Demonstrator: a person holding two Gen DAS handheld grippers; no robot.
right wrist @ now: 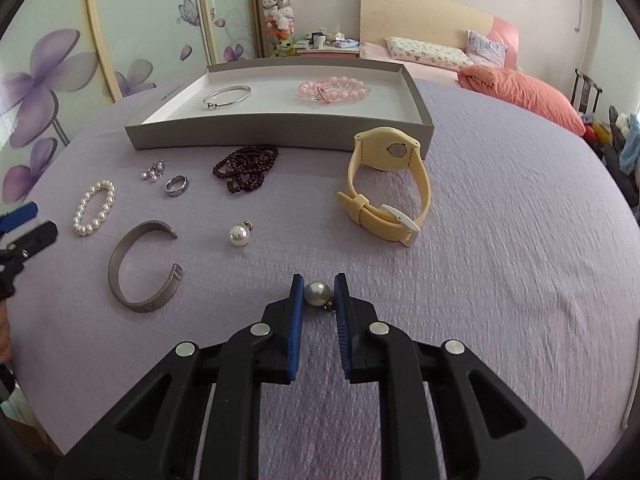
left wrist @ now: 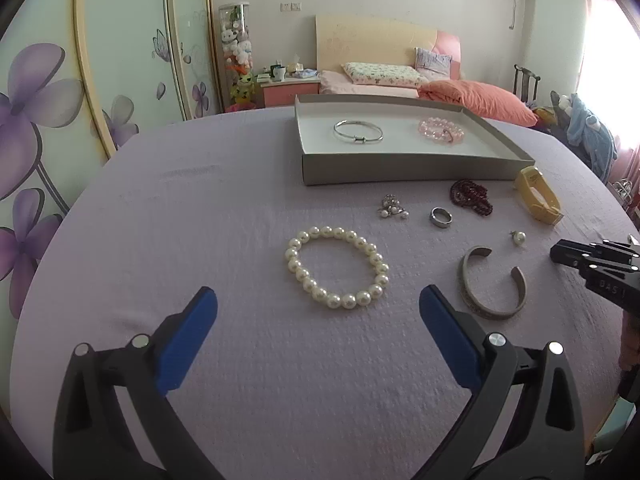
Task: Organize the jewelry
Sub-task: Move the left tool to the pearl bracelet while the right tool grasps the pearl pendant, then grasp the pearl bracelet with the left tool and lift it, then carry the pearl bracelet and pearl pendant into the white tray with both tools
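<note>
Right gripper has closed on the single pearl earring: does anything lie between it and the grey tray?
The right gripper pinches the pearl earring. Toward the tray, the yellow watch lies right of the direct line, the second pearl earring and dark bead bracelet left. Lifted, nothing visible blocks it.

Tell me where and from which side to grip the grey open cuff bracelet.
Grip the grey cuff across its solid curved band, opposite the gap, coming from above with one finger inside the loop and one outside. It lies flat on the purple cloth, so only the thin wall stands up to pinch. The open left gripper is likely nearest.
</note>
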